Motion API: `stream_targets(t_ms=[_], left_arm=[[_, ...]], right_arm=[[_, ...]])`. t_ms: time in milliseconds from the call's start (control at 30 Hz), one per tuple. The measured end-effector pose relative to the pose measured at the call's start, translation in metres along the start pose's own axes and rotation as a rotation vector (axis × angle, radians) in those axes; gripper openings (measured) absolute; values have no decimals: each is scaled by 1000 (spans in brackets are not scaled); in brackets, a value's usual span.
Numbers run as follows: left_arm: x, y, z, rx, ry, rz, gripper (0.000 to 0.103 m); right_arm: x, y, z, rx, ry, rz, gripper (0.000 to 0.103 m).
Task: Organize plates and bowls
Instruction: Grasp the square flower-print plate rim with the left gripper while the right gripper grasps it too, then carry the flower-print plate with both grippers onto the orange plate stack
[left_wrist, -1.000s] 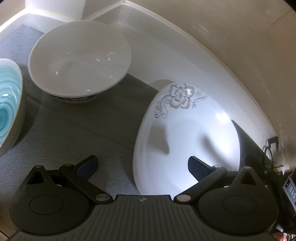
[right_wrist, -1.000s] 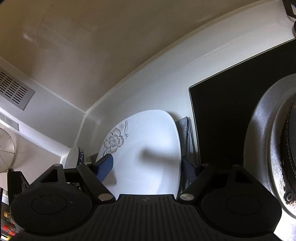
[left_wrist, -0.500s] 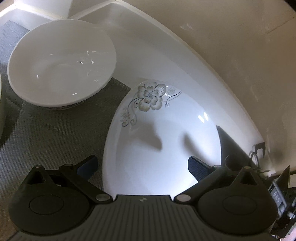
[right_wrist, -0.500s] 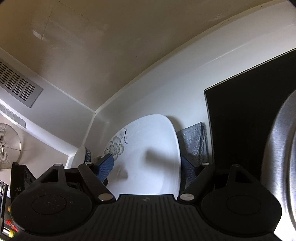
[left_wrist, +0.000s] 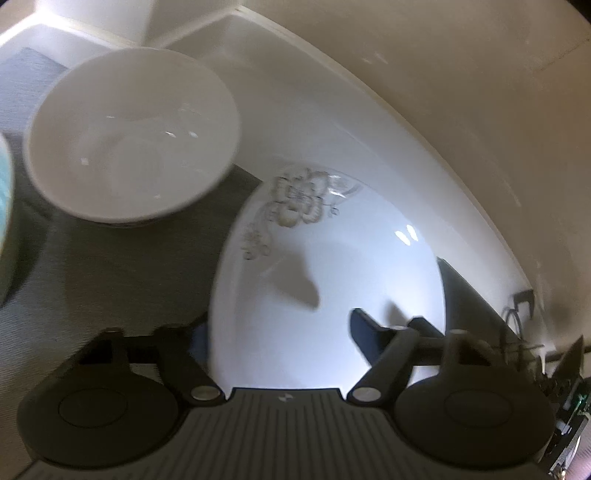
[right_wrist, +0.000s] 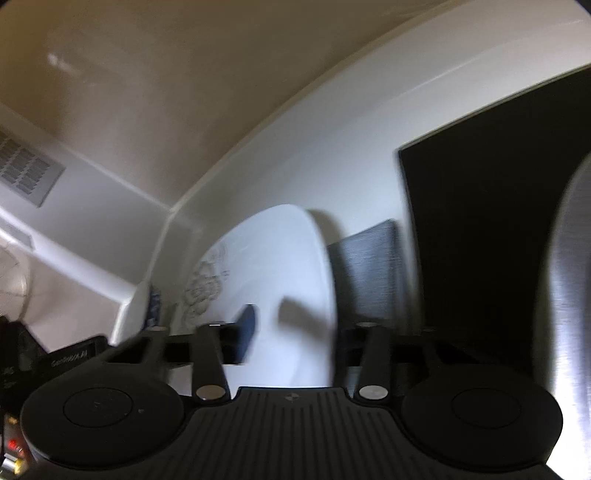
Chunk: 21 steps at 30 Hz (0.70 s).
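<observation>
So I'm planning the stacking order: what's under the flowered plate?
A grey mat shows beside the flowered plate and runs beneath its edge; the white bowl also sits on that mat. Anything directly beneath the plate's middle is covered and cannot be seen.

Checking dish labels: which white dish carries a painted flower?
The white plate with the grey flower, between the left gripper's jaws; the round white bowl behind is plain inside.
</observation>
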<state>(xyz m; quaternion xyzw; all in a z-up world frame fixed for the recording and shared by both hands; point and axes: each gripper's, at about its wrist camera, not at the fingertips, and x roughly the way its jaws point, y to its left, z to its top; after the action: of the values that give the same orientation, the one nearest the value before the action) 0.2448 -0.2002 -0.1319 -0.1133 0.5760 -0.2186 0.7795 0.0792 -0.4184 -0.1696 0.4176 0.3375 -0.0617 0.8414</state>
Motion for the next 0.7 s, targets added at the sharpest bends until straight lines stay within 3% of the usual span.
stream_targets(t_ms=[33, 100, 200, 700], left_arm=[[-3, 4, 0, -9, -7, 12, 62], [-4, 7, -1, -15, -17, 35, 44], [-7, 13, -2, -3, -29, 59, 26], [-29, 26, -17, 58, -22, -36, 20]], right_arm=[[-1, -3, 0, 6, -4, -11, 20], [-2, -6, -1, 9, -12, -29, 15], [-5, -5, -3, -9, -23, -41, 15], [-38, 3, -11, -40, -26, -37, 11]])
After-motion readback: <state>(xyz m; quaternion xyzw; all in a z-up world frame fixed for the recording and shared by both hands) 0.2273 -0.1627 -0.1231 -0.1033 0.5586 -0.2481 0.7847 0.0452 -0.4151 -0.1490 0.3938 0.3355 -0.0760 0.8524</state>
